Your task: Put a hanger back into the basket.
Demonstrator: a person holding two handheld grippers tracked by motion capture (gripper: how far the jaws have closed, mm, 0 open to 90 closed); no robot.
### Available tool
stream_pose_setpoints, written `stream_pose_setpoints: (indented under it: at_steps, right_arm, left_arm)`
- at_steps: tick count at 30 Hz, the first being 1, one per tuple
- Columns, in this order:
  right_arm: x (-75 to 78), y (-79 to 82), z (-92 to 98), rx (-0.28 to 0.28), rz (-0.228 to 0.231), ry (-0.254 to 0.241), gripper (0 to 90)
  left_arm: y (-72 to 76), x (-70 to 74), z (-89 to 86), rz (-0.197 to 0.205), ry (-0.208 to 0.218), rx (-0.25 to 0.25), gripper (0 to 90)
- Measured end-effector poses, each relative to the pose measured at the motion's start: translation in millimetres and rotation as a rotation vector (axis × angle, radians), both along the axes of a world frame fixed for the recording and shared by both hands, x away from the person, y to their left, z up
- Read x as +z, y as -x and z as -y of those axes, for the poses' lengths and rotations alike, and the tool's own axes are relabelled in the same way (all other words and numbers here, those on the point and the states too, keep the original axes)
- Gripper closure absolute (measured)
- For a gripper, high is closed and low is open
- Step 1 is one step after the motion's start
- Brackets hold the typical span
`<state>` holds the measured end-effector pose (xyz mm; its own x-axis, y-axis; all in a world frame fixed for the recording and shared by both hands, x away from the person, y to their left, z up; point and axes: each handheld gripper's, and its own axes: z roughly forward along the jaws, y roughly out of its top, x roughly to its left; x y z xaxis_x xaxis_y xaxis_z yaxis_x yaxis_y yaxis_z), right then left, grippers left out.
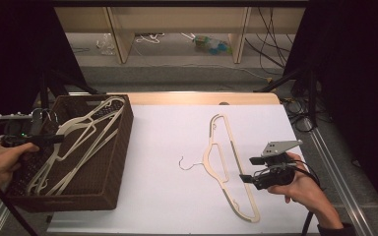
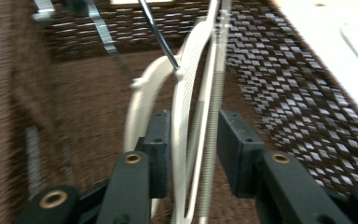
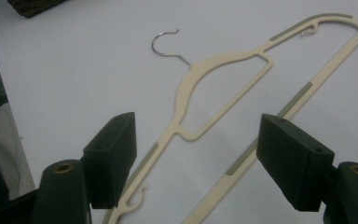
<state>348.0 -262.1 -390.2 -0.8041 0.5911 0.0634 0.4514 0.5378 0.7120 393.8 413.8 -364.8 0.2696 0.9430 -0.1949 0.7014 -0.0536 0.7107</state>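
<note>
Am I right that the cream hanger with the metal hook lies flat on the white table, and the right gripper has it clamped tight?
Not clamped. In the right gripper view, the right gripper stands open over the hanger, pads clear of it. The hanger does lie flat on the white table.

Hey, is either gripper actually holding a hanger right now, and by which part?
Neither. The left gripper stands open around a hanger in the basket; the right gripper is open above the table hanger.

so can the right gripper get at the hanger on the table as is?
Probably yes. The right gripper hangs just over the hanger with its jaws wide open astride the frame, and nothing lies between them.
</note>
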Motion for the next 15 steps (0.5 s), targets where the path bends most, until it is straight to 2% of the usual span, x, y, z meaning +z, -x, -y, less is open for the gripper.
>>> stream_pose_setpoints:
  at_steps: [1, 2, 4, 6, 7, 9, 10, 12, 14, 15]
  right_arm:
    - [1.0, 0.2, 0.1, 0.004, -0.014, 0.008, 29.6]
    - [-0.1, 0.0, -0.5, 0.004, 0.000, 0.005, 29.6]
    - [0.1, 0.0, -0.6, 0.005, -0.004, 0.005, 29.5]
    - [-0.1, -0.2, -0.6, 0.002, -0.007, 0.008, 29.6]
    - [-0.3, -0.2, -0.5, 0.003, -0.009, 0.007, 29.5]
    - [-1.7, -0.5, -1.3, -0.006, -0.001, 0.001, 29.5]
    - [-1.1, -0.8, -0.8, -0.002, -0.012, 0.011, 29.6]
    - [-3.6, -1.1, -1.9, -0.016, -0.001, 0.003, 29.6]
    - [-4.5, -1.7, -1.9, -0.024, -0.010, 0.017, 29.6]
    - [-3.9, -1.7, -1.5, -0.027, -0.030, 0.025, 29.5]
  left_arm:
    - [0.5, 0.4, -1.2, -0.003, -0.006, 0.029, 62.1]
    - [0.8, 0.6, -1.9, -0.006, 0.010, 0.043, 60.0]
    - [2.2, 2.0, -0.8, -0.016, 0.020, 0.057, 54.5]
    - [4.8, 6.0, 2.6, -0.018, -0.013, 0.091, 47.0]
    - [6.2, 9.3, 3.1, -0.030, -0.029, 0.084, 43.7]
    - [8.9, 14.6, 8.7, -0.010, -0.015, 0.087, 41.8]
    - [10.8, 17.6, 12.9, 0.005, -0.011, 0.082, 40.9]
    - [15.5, 23.8, 23.3, 0.040, 0.003, 0.065, 38.6]
    - [20.8, 29.6, 36.1, 0.072, 0.011, 0.034, 37.7]
    - [23.9, 32.2, 43.7, 0.089, 0.022, 0.020, 37.1]
